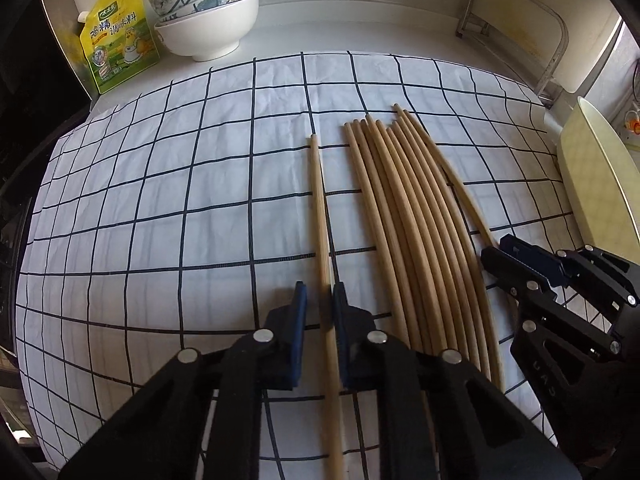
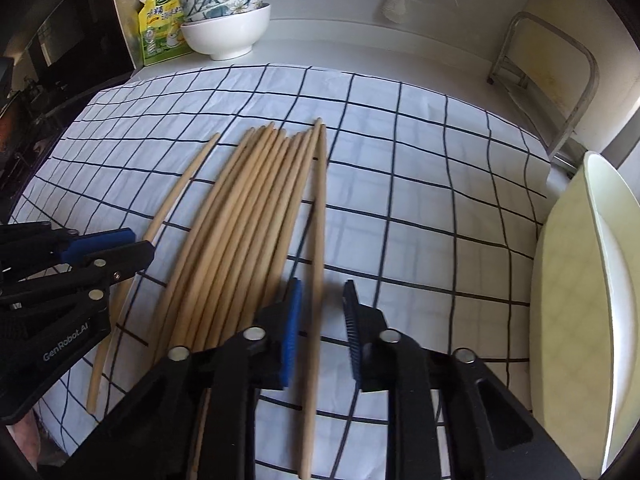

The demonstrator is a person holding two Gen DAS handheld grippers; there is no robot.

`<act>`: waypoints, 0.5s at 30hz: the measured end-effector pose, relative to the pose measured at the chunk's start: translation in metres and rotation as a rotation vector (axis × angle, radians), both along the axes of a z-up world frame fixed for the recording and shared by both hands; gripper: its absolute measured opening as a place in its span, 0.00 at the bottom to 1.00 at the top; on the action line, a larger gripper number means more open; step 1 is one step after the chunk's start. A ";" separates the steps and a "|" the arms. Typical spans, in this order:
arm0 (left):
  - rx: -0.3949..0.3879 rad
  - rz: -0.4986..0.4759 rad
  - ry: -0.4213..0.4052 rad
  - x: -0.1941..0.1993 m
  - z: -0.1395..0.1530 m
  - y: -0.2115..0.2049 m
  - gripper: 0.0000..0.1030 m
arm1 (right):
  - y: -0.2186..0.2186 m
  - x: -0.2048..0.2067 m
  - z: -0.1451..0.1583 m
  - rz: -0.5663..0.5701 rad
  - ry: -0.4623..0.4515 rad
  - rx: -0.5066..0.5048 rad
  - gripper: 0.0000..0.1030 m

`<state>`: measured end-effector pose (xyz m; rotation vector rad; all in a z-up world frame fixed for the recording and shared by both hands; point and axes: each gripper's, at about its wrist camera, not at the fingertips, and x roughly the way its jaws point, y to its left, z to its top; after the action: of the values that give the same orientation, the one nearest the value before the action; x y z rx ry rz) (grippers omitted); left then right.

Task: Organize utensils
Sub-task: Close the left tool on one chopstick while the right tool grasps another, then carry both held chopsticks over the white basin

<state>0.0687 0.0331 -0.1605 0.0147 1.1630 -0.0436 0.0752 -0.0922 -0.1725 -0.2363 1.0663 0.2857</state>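
Note:
Several wooden chopsticks [image 1: 404, 216] lie side by side on a checked cloth [image 1: 160, 208]; they also show in the right wrist view [image 2: 248, 216]. A single chopstick [image 1: 320, 216] lies apart on their left, and my left gripper [image 1: 320, 304] is open with its blue pads on either side of it. Another chopstick [image 2: 318, 240] lies along the right edge of the group, and my right gripper [image 2: 320, 312] is open around it. The left gripper shows in the right wrist view [image 2: 116, 248], and the right gripper in the left wrist view [image 1: 504, 256].
Stacked bowls [image 1: 208, 12] and a yellow seasoning pouch [image 1: 116, 36] stand at the back left of the counter. A metal rack [image 1: 520, 24] stands at the back right. Pale plates [image 2: 592, 280] stand on edge along the right side.

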 end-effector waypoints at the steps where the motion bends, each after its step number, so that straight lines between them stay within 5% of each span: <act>1: -0.009 0.000 0.003 0.001 0.000 0.002 0.07 | 0.002 0.000 0.000 0.002 0.002 -0.001 0.06; 8: -0.078 -0.018 0.001 -0.003 0.013 0.009 0.07 | -0.014 0.000 0.013 -0.064 0.038 0.119 0.06; 15: -0.088 -0.071 -0.044 -0.006 0.048 -0.004 0.07 | -0.031 -0.012 0.058 -0.110 0.007 0.231 0.06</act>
<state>0.0623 0.0287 -0.1125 -0.0212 1.1159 -0.1566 0.0632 -0.1237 -0.1147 0.0298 1.0400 0.3080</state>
